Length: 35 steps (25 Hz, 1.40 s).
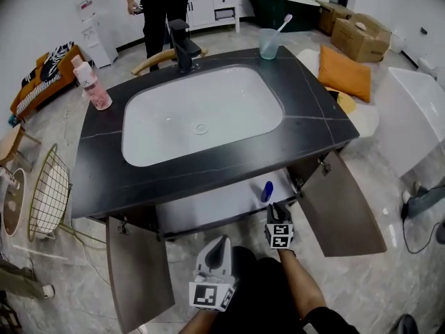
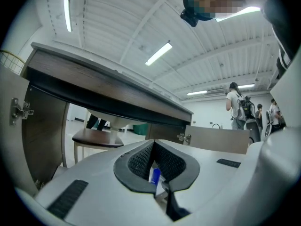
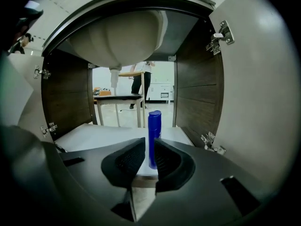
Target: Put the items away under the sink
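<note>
Finding: the blue bottle (image 1: pixel 267 191) stands upright on the cabinet shelf (image 1: pixel 222 204) under the sink, near the shelf's front edge and towards its right side, close to the open right door (image 1: pixel 344 207).

Tongs: the right gripper (image 1: pixel 277 209) has let go. Its jaws stand a narrow gap apart, and the bottle rises just beyond the tips with neither pad pressing on it. The left gripper (image 1: pixel 220 243) is clenched tip to tip and carries nothing that I can identify.

Hazards, in my judgement:
- The bottle is tall and slim, and the right jaws sit directly in front of it. A sideways drift or a forward nudge of that hand would likely tip it.
- It is close to the front edge, so a fall forwards would take it off the shelf to the floor.
- The right door, when swung shut, may strike the bottle if it is not set further back.
- A pink bottle (image 1: pixel 94 85) at the counter's left edge and a cup (image 1: pixel 269 44) with a toothbrush (image 1: pixel 284 24) at its far edge remain out, so the task appears unfinished.

Pose: the right forearm reaches forwards from the person, its gripper tilted somewhat downwards at the shelf. The left gripper is held level, further back and lower, before the middle of the cabinet opening, near the open left door (image 1: pixel 139 270).
</note>
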Each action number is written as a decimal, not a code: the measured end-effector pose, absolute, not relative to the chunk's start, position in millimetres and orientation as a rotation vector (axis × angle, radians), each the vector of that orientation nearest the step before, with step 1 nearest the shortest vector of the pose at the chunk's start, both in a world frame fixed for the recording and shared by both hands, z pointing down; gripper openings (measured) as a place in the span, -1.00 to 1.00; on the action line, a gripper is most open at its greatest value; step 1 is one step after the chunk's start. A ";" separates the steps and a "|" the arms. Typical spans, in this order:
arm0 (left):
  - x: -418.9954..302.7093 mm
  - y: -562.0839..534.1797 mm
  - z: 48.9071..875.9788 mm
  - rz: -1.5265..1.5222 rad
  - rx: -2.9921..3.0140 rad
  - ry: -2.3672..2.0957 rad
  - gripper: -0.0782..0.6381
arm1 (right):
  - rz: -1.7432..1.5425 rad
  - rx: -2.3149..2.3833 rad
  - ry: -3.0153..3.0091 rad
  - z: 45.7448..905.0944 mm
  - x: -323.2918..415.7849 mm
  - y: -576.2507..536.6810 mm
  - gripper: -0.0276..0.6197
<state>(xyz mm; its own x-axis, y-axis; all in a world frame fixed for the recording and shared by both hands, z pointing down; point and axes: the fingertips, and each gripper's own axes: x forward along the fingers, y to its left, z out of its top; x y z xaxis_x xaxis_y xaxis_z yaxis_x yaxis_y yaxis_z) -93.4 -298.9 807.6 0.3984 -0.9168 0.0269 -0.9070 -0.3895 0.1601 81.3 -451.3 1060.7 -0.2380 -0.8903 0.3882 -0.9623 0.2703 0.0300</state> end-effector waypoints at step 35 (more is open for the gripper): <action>-47.7 -65.5 310.1 0.001 2.316 -1.768 -0.74 | 0.664 1.462 -2.209 542.3 103.3 -149.3 -0.88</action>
